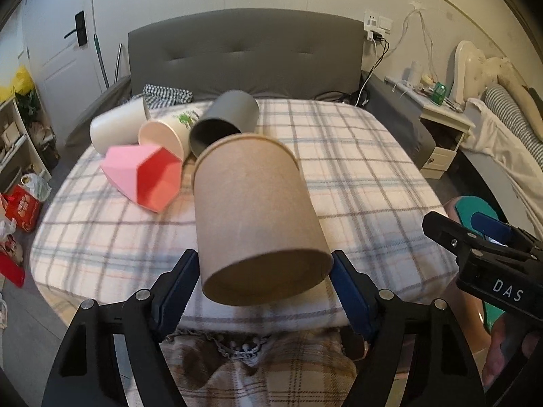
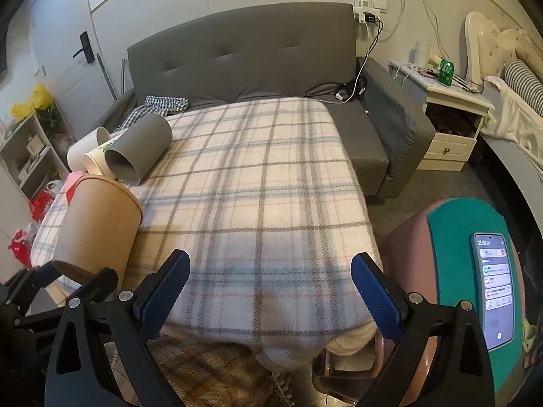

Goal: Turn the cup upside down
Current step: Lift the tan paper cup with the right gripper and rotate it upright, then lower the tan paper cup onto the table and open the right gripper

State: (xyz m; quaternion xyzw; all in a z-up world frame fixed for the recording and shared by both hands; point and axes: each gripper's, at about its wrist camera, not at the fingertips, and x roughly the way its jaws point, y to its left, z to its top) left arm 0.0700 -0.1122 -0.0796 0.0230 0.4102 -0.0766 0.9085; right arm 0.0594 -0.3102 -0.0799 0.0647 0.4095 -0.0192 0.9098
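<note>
Item 1: brown paper cup (image 1: 258,217). Held between the two blue fingers (image 1: 178,291) of the left gripper (image 1: 264,291), which pinch it near its base from either side. Base faces the left wrist camera; rim points away toward 12 o'clock and tilts slightly upward. The cup is lifted above the plaid blanket (image 1: 339,156). In the right wrist view the same cup (image 2: 98,224) appears at 9 o'clock, base low and rim high.

Item 2: right gripper (image 2: 271,291). Fingers (image 2: 376,291) spread wide, nothing between them, above the near edge of the blanket (image 2: 254,203). Well apart from the cup, on its right. In the left wrist view it enters at 3 o'clock (image 1: 482,254).

Item 3: grey cup (image 1: 224,122), lying on its side, mouth toward the camera, at 11 o'clock beyond the brown cup.

Item 4: white printed cup (image 1: 166,135), on its side, just beside the grey one.

Item 5: plain white cup (image 1: 117,125), on its side, leftmost.

Item 6: pink faceted cup (image 1: 146,173), on its side, mouth showing red.

Item 7: grey sofa (image 2: 244,54) behind the blanket.

Item 8: phone (image 2: 495,288), screen lit, on a green pad (image 2: 451,237) at 4 o'clock.
</note>
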